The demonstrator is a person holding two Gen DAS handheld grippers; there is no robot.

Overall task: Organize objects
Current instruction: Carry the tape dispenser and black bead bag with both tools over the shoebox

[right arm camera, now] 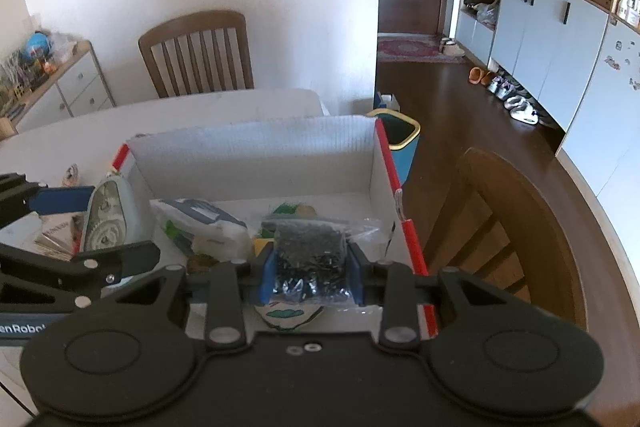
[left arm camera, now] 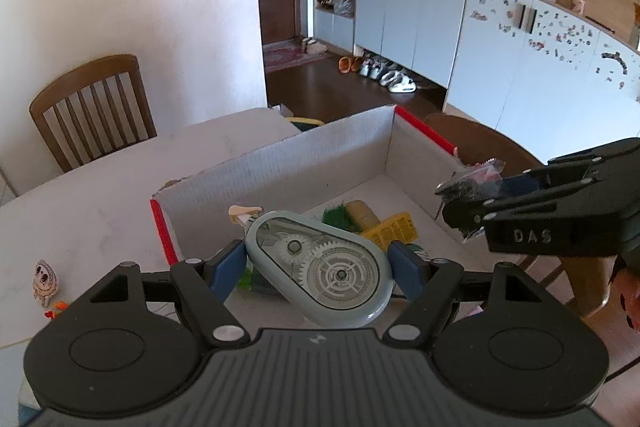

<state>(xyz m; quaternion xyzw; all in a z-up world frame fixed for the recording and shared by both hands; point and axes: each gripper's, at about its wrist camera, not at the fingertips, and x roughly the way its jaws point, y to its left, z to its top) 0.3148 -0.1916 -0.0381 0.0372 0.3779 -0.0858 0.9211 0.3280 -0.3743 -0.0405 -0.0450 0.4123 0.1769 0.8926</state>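
My left gripper [left arm camera: 318, 265] is shut on a grey oval correction-tape dispenser [left arm camera: 320, 269] with clear gears, held over the near left part of an open white cardboard box [left arm camera: 280, 163] with red edges. My right gripper [right arm camera: 312, 273] is shut on a clear plastic bag of small dark pieces [right arm camera: 310, 259], held over the box's near right side. The right gripper [left arm camera: 464, 205] also shows at the right of the left wrist view, the bag [left arm camera: 472, 181] between its fingers. In the right wrist view the dispenser [right arm camera: 108, 215] and the left gripper [right arm camera: 90, 223] sit at the left.
Inside the box [right arm camera: 256, 151] lie a white and blue packet [right arm camera: 208, 223], a yellow leaflet [left arm camera: 394, 231], and a green and tan item [left arm camera: 352, 215]. A small figurine [left arm camera: 45, 281] sits on the white table [left arm camera: 100, 187]. Wooden chairs [right arm camera: 196, 53] and a bin [right arm camera: 400, 139] stand beyond.
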